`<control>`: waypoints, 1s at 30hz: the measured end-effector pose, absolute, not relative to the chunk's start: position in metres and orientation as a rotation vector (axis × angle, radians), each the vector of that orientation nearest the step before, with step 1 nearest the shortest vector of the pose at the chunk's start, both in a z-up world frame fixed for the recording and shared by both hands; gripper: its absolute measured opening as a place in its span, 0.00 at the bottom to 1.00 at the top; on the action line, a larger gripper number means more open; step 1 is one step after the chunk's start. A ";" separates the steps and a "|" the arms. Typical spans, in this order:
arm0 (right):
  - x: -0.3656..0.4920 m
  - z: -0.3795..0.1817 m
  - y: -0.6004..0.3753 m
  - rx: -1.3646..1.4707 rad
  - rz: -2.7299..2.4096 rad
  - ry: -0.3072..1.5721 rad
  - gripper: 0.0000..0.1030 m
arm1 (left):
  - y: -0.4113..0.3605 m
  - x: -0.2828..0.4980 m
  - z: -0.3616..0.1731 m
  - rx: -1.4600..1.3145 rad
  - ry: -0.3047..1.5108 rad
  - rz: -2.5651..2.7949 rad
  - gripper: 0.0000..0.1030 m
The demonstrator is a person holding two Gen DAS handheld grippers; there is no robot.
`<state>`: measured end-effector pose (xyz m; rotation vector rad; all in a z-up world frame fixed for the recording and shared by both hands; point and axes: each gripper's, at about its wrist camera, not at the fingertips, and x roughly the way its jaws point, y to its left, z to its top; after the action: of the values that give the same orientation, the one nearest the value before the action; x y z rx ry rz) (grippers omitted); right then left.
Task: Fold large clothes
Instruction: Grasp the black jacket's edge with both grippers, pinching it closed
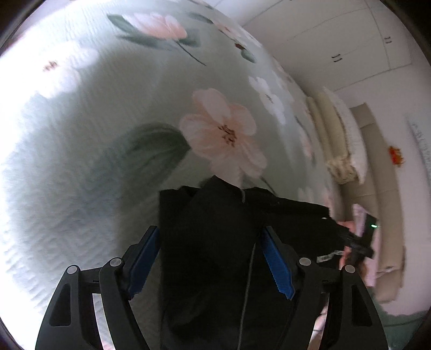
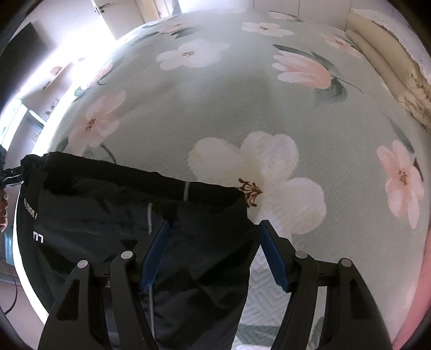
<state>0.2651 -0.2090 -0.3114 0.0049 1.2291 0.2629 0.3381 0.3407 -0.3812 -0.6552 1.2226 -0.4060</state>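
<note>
A black garment (image 1: 221, 210) lies folded on the floral bedspread (image 1: 107, 107), with a grey zip line down its middle. My left gripper (image 1: 210, 228) hovers over it, and its blue pads (image 1: 145, 258) stand wide apart on either side of the cloth without pressing it. In the right wrist view the same black garment (image 2: 94, 204), with small white lettering near its left edge, fills the lower left. My right gripper (image 2: 215, 223) is open over the garment's right end, its right pad above the bedspread (image 2: 242, 94).
Cream pillows and folded bedding (image 2: 390, 62) line the bed's far right edge. White wardrobe doors (image 1: 350, 40) stand beyond the bed. A dark screen (image 2: 21, 48) and a door (image 2: 118, 16) are at the far left. A person's hand (image 2: 3, 210) shows at the left edge.
</note>
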 end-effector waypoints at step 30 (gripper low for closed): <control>0.323 -0.372 -0.192 -0.125 -0.098 1.311 0.33 | 0.303 0.386 -0.417 -0.564 1.169 -0.153 0.42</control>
<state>0.3226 -0.1923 -0.3720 -0.1252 1.3109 -0.0981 0.3863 0.3028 -0.4168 -0.5642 1.1694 -0.1532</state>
